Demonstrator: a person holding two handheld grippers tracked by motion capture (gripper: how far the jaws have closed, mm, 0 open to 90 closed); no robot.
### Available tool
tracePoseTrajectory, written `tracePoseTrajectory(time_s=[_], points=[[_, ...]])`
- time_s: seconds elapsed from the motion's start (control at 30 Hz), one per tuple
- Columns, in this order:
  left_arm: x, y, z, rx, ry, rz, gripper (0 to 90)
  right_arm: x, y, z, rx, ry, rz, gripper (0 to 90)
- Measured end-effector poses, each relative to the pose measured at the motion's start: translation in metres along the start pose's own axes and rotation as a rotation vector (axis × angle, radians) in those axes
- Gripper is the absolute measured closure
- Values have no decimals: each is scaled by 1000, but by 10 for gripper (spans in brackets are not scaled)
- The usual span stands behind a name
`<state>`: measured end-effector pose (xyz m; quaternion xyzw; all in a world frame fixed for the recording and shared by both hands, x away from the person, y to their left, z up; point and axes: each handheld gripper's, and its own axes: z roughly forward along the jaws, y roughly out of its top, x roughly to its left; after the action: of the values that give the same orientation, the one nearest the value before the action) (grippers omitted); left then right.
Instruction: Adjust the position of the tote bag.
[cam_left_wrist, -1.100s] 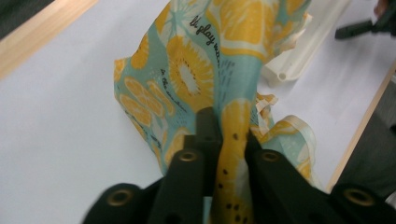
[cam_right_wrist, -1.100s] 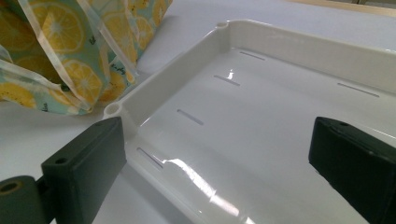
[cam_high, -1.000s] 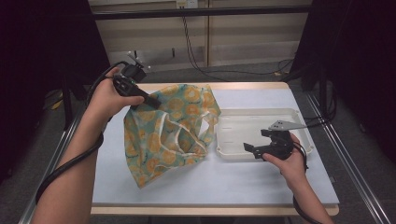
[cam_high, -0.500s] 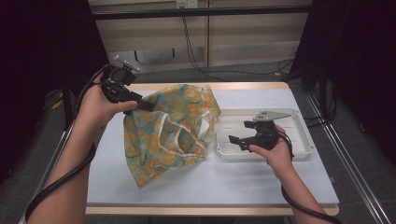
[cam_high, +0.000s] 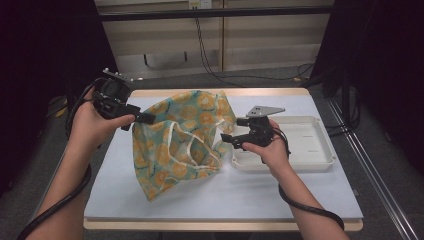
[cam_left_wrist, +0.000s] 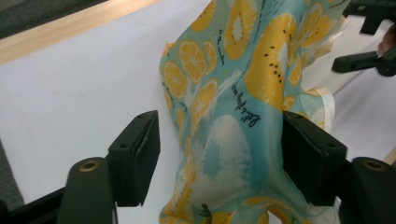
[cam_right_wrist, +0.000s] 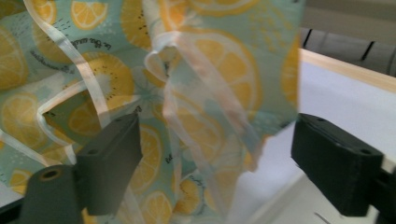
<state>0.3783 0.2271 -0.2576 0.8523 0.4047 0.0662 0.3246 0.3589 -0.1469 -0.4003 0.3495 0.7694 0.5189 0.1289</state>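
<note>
Two grippers are being worked around one printed cloth bag (cam_high: 182, 140), which is lying crumpled on the white table (cam_high: 310, 192) just left of the white tray (cam_high: 312, 145), its right edge raised toward the tray's near-left corner. Compared with a second ago, the left gripper (cam_high: 145, 118) is being shown with its jaws parted: they have just been opening, and in the left gripper view the bag's fabric (cam_left_wrist: 233, 140) is hanging loosely between the pads without being pinched, one pad standing clear of it. The cloth's far-left corner is thus being released. Meanwhile the right gripper (cam_high: 226, 134) is being brought leftward from over the tray to the bag's right edge; its jaws have just been closing but are standing wide, with the fabric and its pale ribbon handles (cam_right_wrist: 187, 93) lying ahead of the pads, not yet clamped. Judging from this, the hold is being handed over, and a fresh grasp on the right edge or the handles is probably being prepared.
</note>
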Motion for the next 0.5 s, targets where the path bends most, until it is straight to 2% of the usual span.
tracePoseTrajectory(time_s=[0.03,0.13,0.2,0.27,0.37,0.4,0.43,0.47,0.5], points=[[1,-1,0,0,-9,-9,319,0,1,2,-3,2,-1,179],[1,-4,0,0,1,-18,322,0,4,6,-5,-9,-4,179],[1,-4,0,-2,4,-26,335,-1,6,8,-7,7,8,172],[1,-4,0,7,7,-35,397,-2,10,11,0,2,7,172],[1,-4,0,-1,-1,-17,452,0,16,15,0,16,-1,173],[1,-4,0,-7,-3,-34,489,1,18,16,-4,22,-9,173],[3,-4,0,10,-5,-43,505,3,20,18,-4,24,-13,173],[2,-5,1,15,-4,-49,545,5,23,21,-1,35,-10,173],[3,-5,1,25,-18,-44,548,7,24,22,-3,44,-9,173]])
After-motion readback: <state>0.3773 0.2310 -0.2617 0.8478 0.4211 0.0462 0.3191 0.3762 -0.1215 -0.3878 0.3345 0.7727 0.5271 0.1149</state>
